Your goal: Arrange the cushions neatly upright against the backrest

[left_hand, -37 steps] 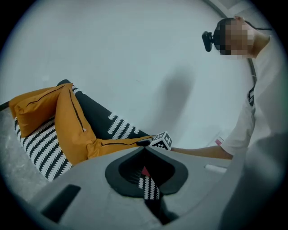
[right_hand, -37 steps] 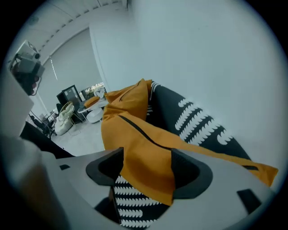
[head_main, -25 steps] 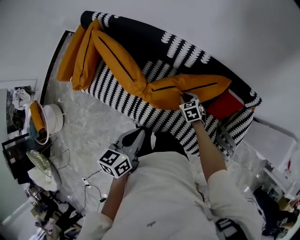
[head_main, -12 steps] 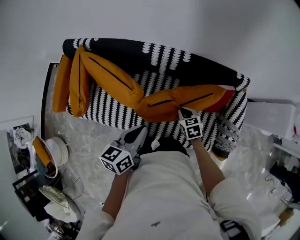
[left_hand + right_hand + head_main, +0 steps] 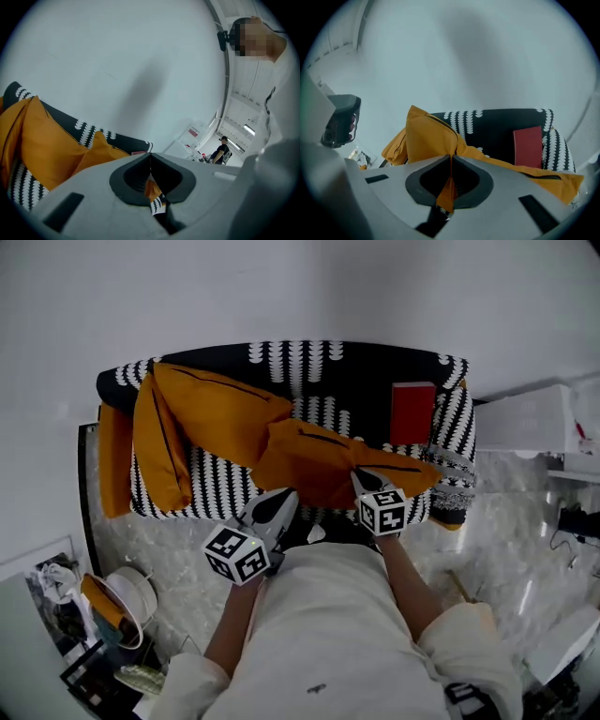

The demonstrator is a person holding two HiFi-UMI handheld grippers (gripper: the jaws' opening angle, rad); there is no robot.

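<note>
Well, by then the right tongs [image 5: 364,474] were clamped on the near edge of the orange cushion [image 5: 314,460], with a fold of its cloth pinched between the jaws. The cushion had come with them. A second before it lay stretched flat along the seat, its far end partly hiding the red slab [image 5: 412,413]; now it hung bunched from the grip, drawn toward the front of the sofa [image 5: 211,488]. That had uncovered the red slab, which stood beyond the right tongs and a little to their right, against the backrest [image 5: 347,381]. The left tongs [image 5: 284,499], just to the left of the right pair and near the cushion's lower edge, were closed tight on nothing; the orange I saw through their gap lay further off. Beyond them and to their left, the big cushion [image 5: 202,409] leaned half slumped on the backrest, with more orange cushions [image 5: 155,460] crowded at the sofa's left arm. I judged the task barely begun: one cushion was in hand but not yet upright. The next move wanted it swung back and stood on edge against the backrest without knocking the red slab.
</note>
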